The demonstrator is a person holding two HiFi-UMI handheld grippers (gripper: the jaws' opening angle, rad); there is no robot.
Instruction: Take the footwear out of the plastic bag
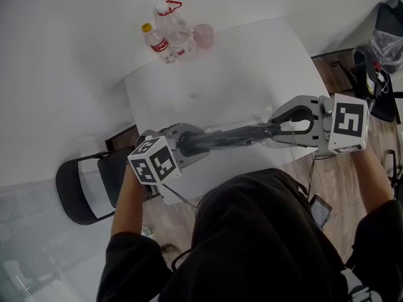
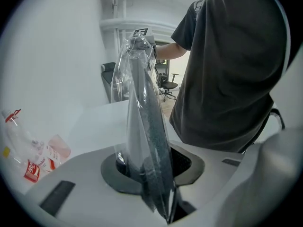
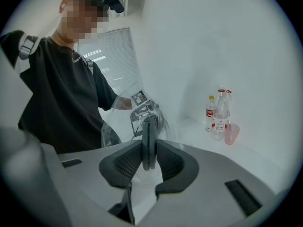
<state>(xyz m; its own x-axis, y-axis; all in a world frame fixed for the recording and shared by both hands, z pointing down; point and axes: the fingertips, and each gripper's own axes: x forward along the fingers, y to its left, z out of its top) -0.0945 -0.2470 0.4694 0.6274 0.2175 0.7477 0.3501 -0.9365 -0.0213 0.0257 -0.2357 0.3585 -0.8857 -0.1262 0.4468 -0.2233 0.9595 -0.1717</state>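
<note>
- The footwear (image 1: 230, 137) lies inside the bag (image 2: 122, 74) above the table's (image 1: 252, 61) near edge, long axis running from gripper to gripper.
- Left gripper (image 1: 189, 141) clamps one bagged end; right gripper (image 1: 278, 128) pinches the other.

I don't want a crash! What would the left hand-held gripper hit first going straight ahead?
The bagged footwear clamped in its jaws; beyond that, probably the right hand-held gripper holding the other end.
</note>
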